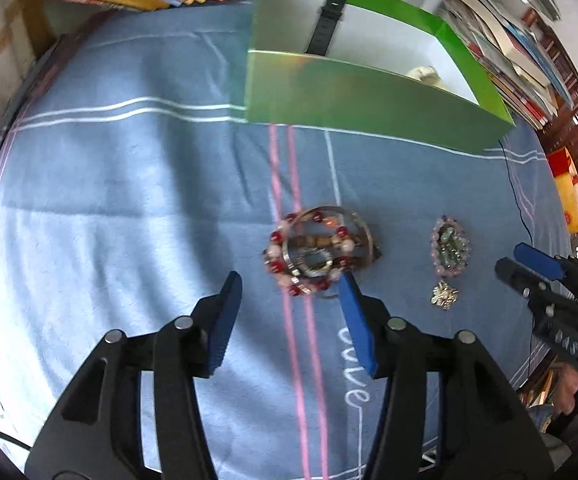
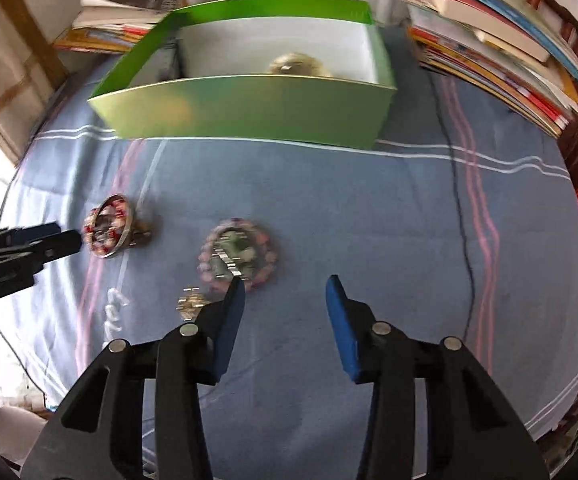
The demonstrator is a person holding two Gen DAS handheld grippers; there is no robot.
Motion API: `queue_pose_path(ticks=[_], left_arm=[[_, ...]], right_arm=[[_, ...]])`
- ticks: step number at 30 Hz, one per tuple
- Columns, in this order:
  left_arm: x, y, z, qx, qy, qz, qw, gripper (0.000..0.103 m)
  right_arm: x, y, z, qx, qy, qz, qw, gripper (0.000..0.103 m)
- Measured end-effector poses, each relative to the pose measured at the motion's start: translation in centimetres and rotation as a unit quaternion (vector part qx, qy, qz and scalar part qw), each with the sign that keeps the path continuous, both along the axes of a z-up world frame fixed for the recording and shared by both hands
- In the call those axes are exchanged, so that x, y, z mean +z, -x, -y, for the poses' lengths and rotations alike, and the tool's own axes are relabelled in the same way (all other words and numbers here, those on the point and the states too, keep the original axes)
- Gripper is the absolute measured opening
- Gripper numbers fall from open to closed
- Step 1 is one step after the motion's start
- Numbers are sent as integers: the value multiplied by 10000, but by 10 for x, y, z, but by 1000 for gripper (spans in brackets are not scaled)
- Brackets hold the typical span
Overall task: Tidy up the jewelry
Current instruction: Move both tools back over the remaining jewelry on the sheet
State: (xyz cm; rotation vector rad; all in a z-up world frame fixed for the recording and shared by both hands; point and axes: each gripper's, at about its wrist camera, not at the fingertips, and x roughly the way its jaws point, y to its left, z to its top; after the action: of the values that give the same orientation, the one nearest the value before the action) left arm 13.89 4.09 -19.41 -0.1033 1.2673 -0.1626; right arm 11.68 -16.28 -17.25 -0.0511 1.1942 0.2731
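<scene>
**Tangle risk at the bracelet pile**

Snagging is the main danger: the left gripper (image 1: 289, 284) could lift 1 bangle and drag the rest of the red bead stack (image 1: 316, 254), scattering it short of the green box (image 1: 369, 96). The stack lies at 1 o'clock of the left gripper, touching its right finger. Both grippers stand apart, empty. The right gripper (image 2: 285, 284) has the pink bead bracelet (image 2: 237, 254) at 11 o'clock.

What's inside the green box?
In the green box there's a black watch strap against the back wall and something gold. The front wall hides the bottom.
</scene>
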Motion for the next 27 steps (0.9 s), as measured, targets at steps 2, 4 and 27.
queue_pose_path(ticks=[2, 4, 27], left_arm=[[-4, -3, 6, -56, -21, -44, 10000, 51], [-9, -3, 10, -90, -84, -80, 9999, 51], [-18, 14, -48, 611, -658, -327, 9954, 62]], right_arm=[[2, 2, -11, 234, -49, 40, 9997, 44], [0, 4, -21, 435, -25, 6, 9990, 44], [-21, 7, -36, 631, 14, -376, 9973, 44]])
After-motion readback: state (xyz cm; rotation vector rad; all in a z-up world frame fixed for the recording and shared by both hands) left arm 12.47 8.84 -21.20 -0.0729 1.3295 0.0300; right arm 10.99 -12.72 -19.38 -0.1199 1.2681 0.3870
